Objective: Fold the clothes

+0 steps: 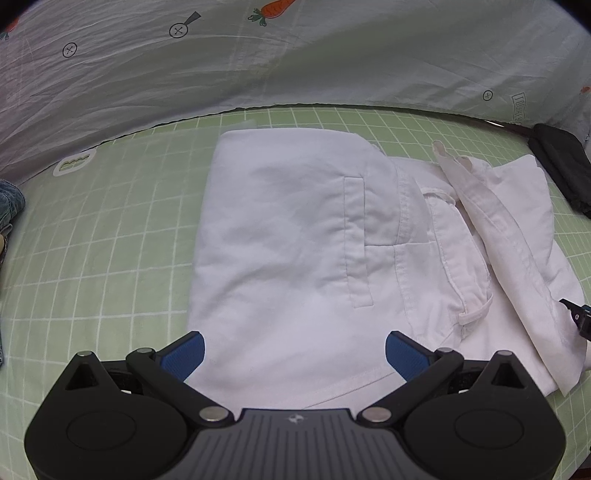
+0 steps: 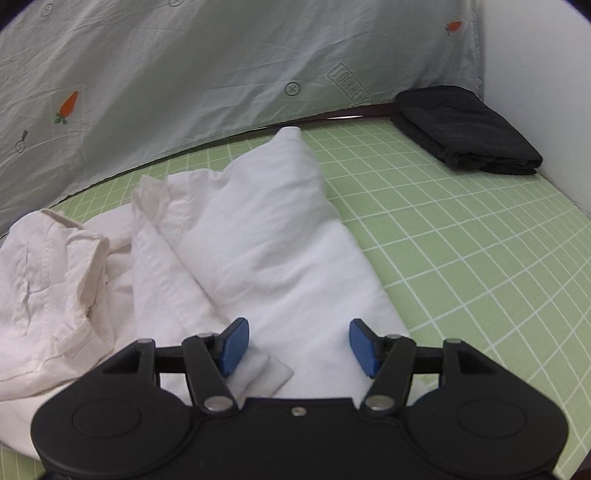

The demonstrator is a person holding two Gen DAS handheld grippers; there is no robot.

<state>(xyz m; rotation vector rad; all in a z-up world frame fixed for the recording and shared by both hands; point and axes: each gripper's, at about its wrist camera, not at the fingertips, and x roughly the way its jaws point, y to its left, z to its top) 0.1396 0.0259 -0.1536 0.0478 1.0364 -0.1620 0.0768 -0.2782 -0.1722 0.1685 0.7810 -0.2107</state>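
A white garment (image 1: 295, 240) lies partly folded on the green grid mat (image 1: 110, 240). Its folded left part is flat, with a waistband and belt loops bunched toward the right. My left gripper (image 1: 294, 354) hovers open over the garment's near edge, blue pads wide apart with nothing between them. In the right wrist view the same white garment (image 2: 258, 240) runs away from me as a long folded strip, with crumpled cloth (image 2: 55, 277) to its left. My right gripper (image 2: 299, 347) stands open above the strip's near end, and its pads do not press the cloth.
A folded black garment (image 2: 465, 129) lies at the mat's far right corner by a white wall. A pale sheet with carrot prints (image 1: 273, 9) hangs behind the mat. Blue denim (image 1: 9, 203) shows at the left edge. Bare mat (image 2: 461, 258) stretches right of the white garment.
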